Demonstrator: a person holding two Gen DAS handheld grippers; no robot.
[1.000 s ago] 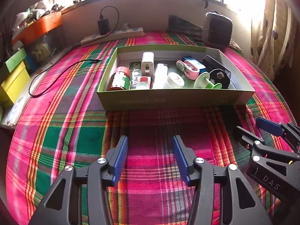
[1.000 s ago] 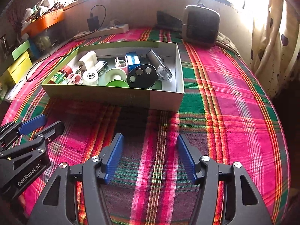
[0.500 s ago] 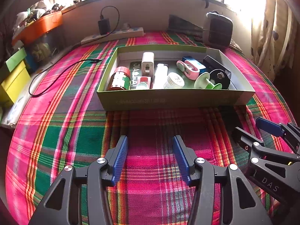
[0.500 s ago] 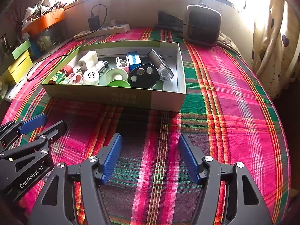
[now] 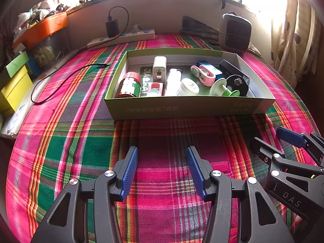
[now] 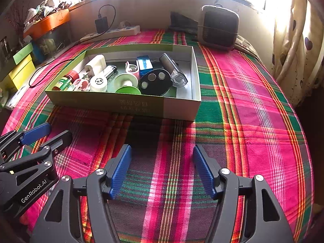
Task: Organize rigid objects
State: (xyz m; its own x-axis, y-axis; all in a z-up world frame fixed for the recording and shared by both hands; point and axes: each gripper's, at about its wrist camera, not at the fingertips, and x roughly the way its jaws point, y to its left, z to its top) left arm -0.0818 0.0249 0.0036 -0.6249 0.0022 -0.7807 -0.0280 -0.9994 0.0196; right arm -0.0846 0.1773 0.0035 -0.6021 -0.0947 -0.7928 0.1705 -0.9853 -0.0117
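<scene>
A shallow green cardboard box (image 5: 190,107) lies on the plaid cloth and holds several small items. Among them are a red-capped bottle (image 5: 129,85), a white charger (image 5: 159,68), a white round jar (image 5: 188,87), a pink clip (image 5: 202,74), a green spool (image 5: 220,87) and a black oval case (image 5: 237,83). My left gripper (image 5: 162,151) hovers open over the cloth in front of the box, with nothing between its fingers. My right gripper (image 6: 162,148) is open and empty too, beside the left one and nearer the right end of the box (image 6: 121,103).
A power strip (image 5: 121,38) with a black adapter and a loose black cable (image 5: 60,81) lie at the back left. A grey heater (image 5: 235,33) stands behind the box. Yellow boxes (image 5: 14,89) and an orange tray (image 5: 40,28) line the left edge. A curtain (image 5: 293,30) hangs on the right.
The right gripper's jaws have spread slightly wider. Both grippers and the box stay where they were.
</scene>
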